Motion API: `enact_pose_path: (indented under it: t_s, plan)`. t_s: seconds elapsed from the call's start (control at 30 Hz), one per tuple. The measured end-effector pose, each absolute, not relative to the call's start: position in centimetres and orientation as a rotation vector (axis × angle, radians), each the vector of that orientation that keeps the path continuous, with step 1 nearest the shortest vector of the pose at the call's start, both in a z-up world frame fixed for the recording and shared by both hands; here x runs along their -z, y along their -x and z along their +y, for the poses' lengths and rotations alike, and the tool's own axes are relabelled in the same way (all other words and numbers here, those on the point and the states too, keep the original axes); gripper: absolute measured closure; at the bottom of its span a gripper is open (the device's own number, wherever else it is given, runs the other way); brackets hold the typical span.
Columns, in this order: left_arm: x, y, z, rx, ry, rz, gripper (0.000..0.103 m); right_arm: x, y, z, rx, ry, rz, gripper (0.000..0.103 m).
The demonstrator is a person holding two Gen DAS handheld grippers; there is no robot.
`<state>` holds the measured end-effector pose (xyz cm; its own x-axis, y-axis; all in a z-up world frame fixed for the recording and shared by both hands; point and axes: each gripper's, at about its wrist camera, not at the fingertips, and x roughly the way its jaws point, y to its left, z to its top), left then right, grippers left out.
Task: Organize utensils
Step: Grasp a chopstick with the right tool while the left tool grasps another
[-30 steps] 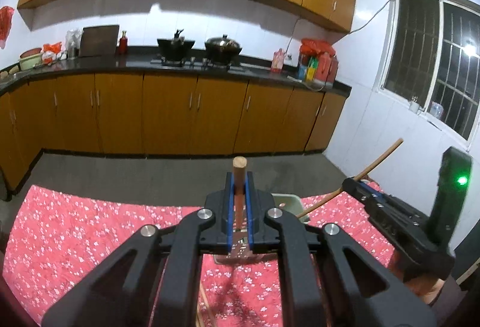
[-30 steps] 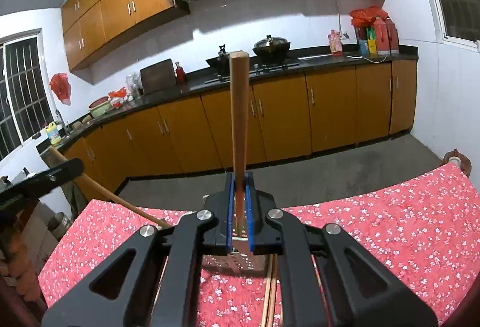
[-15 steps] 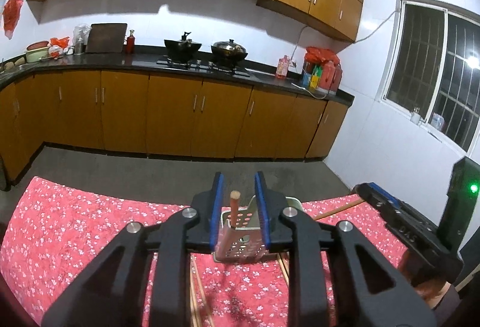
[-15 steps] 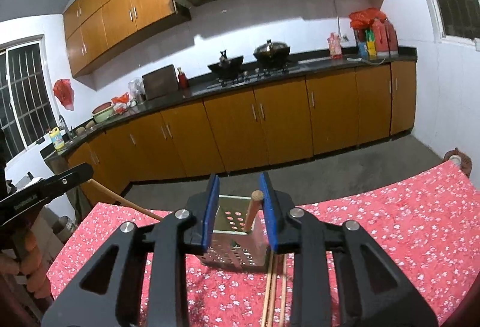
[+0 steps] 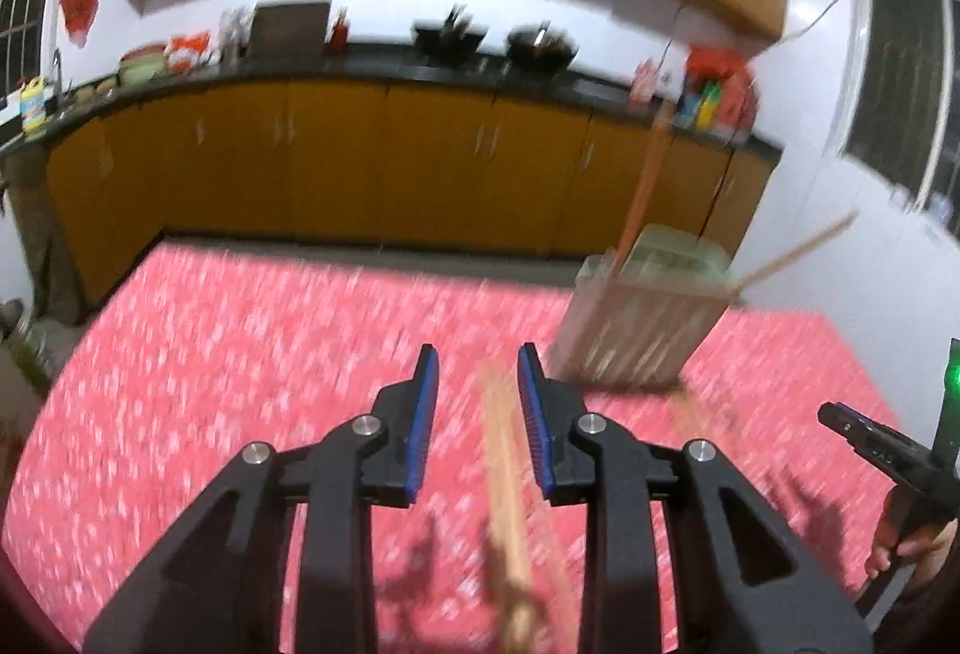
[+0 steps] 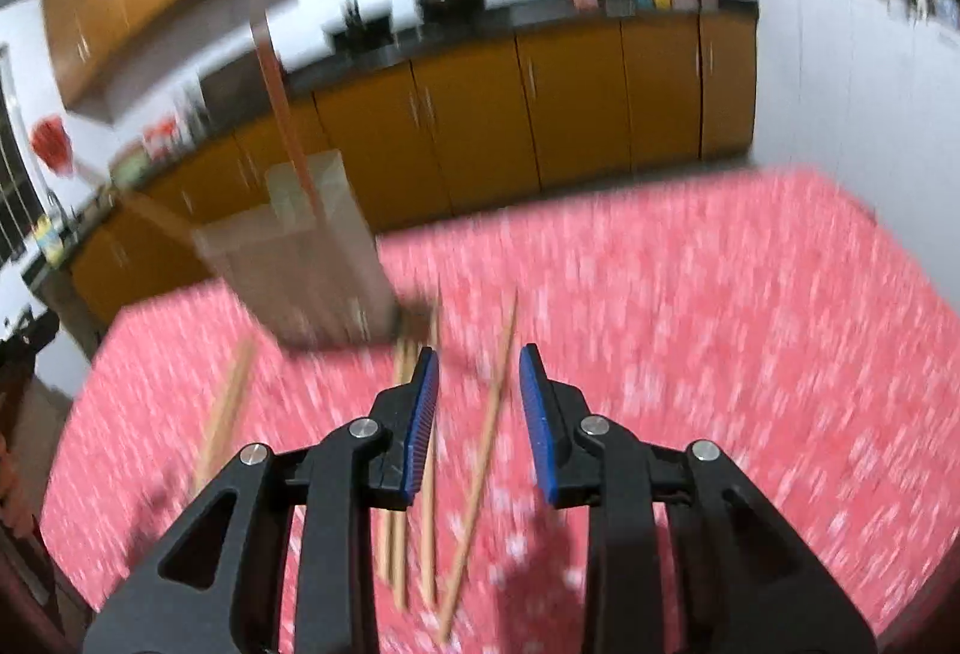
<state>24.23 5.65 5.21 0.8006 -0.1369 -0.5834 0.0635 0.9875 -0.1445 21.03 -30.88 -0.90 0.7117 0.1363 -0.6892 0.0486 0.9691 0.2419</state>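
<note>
While both views are smeared with blur, I can see my left tool (image 5: 478,408) spread wide and gripping nothing, low over the red flowered cloth (image 5: 240,366) on the worktop. A pale wooden stick (image 5: 507,480) lies on the cloth in line with the gap between its blue pads. Ahead and to the right stands the utensil holder (image 5: 645,321), with one long handle (image 5: 645,180) standing up from it and a thinner stick (image 5: 792,252) leaning out over its right rim.

My right tool (image 6: 478,408) is spread wide too and holds nothing. Loose chopsticks (image 6: 480,474) lie on the cloth beneath and between its fingers, another (image 6: 225,414) well off to the left. In this view the holder (image 6: 300,258) stands ahead to the left, beyond the chopsticks. Orange cabinets (image 6: 570,108) line the far wall.
</note>
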Motion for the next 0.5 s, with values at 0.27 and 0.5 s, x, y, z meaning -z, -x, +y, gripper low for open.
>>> enact_pose_path:
  t_s: [0.27,0.5]
  plan:
    - [2.4,-23.2,6.0,0.096,0.14,0.808,0.075,6.7,-22.0,-28.0,-0.031,-0.175,0.913,0.074]
    - [4.2,-22.8,5.0,0.152,0.132,0.844,0.076,7.6,-21.8,-29.6,0.068,-0.135,0.894,0.095]
